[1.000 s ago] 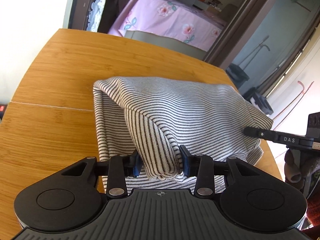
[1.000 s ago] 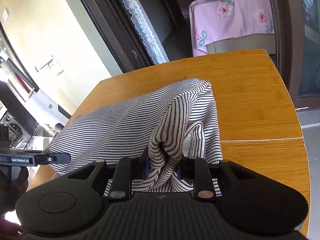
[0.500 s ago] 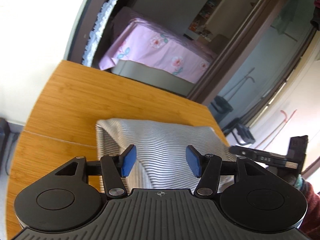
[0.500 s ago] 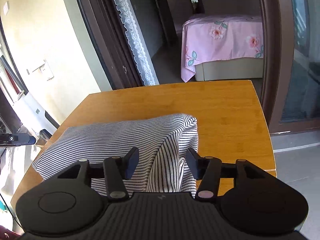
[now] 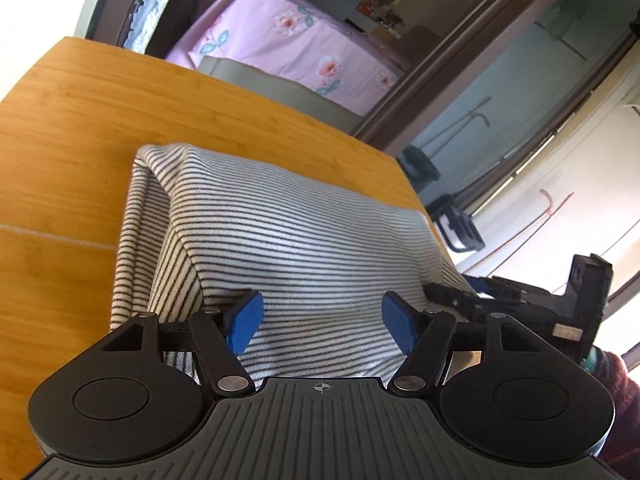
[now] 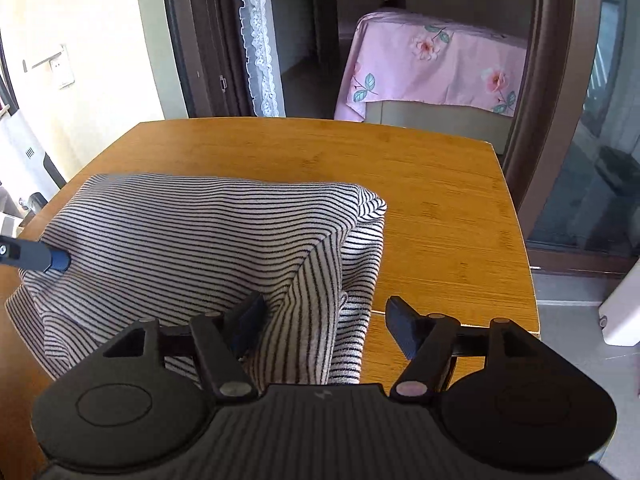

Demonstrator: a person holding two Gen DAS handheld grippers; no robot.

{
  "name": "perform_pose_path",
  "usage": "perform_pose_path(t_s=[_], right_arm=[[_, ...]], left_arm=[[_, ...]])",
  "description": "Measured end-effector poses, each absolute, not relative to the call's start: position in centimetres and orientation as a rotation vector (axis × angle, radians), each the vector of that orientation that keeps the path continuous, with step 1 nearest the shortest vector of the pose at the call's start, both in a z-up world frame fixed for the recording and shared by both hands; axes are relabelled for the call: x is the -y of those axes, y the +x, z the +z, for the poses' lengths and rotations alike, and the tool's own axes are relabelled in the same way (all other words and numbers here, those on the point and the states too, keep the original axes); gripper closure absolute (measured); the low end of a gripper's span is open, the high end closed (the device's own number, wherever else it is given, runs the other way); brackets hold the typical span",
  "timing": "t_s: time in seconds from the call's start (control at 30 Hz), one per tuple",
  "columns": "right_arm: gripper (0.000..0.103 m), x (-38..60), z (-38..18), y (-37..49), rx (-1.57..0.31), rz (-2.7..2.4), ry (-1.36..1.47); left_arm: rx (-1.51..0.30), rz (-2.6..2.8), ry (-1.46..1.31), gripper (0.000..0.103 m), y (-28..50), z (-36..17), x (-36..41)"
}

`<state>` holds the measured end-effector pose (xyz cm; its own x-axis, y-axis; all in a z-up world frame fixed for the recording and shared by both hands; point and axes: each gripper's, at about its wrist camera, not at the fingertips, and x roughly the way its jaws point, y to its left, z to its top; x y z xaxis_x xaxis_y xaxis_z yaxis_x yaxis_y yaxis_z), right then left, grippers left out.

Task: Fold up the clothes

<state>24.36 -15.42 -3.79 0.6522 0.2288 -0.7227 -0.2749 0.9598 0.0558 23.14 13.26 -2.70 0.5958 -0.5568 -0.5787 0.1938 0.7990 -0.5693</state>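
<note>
A black-and-white striped garment lies folded in a thick pad on the wooden table. My left gripper stands open just above the near edge of the cloth, its blue pads apart with nothing pinched. In the right wrist view the same garment spreads to the left. My right gripper is open over the garment's right near corner, with a fold of cloth rising between its fingers but not clamped. The other gripper's tip touches the cloth at the far left.
The table's far edge and right edge drop to the floor. Beyond stand a doorway with a lace curtain and furniture under a pink flowered sheet. Bare wood lies right of the garment.
Both grippers were shut on folds of the garment a second ago and have let go. The cloth has dropped flat onto the table, and both grippers now hover open by its near edge.
</note>
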Motion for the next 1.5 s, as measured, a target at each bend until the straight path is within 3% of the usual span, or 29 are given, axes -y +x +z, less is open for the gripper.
perform_pose_path(t_s=[0.1,0.2,0.33,0.63,0.73,0.9,1.27,1.5], right_arm=[[0.034,14.5,-3.1,24.3,-0.834,0.308,-0.060],[0.020,13.4,-1.6,24.7,-0.812,0.339,-0.069],[0.003,13.1,1.5,26.6,-0.712,0.311,-0.091],[0.003,13.0,-3.7,33.3,-0.832,0.178,-0.231],[0.003,12.9,-4.6,32.5,-0.830,0.153,-0.215],[0.000,13.5,-5.0,29.9,-0.839,0.108,-0.149],[0.000,10.0,-3.9,25.7,-0.895,0.261,-0.125],[0.000,10.6,-0.7,27.0,-0.772,0.195,-0.153]], left_arm=[[-0.779,-0.420,-0.418,0.032,25.6,-2.5,-13.2],[-0.757,-0.367,-0.351,0.031,28.0,-1.8,-12.9],[-0.722,-0.410,-0.365,0.021,27.9,0.0,-12.5],[-0.821,-0.730,-0.449,0.014,25.6,-1.2,-9.3],[-0.866,-0.690,-0.417,0.019,26.9,-2.8,-9.6],[-0.790,-0.583,-0.286,0.017,28.7,-2.3,-10.5],[-0.722,-0.446,-0.266,0.010,29.9,-1.4,-12.6],[-0.748,-0.700,-0.401,0.010,27.3,-0.4,-11.8]])
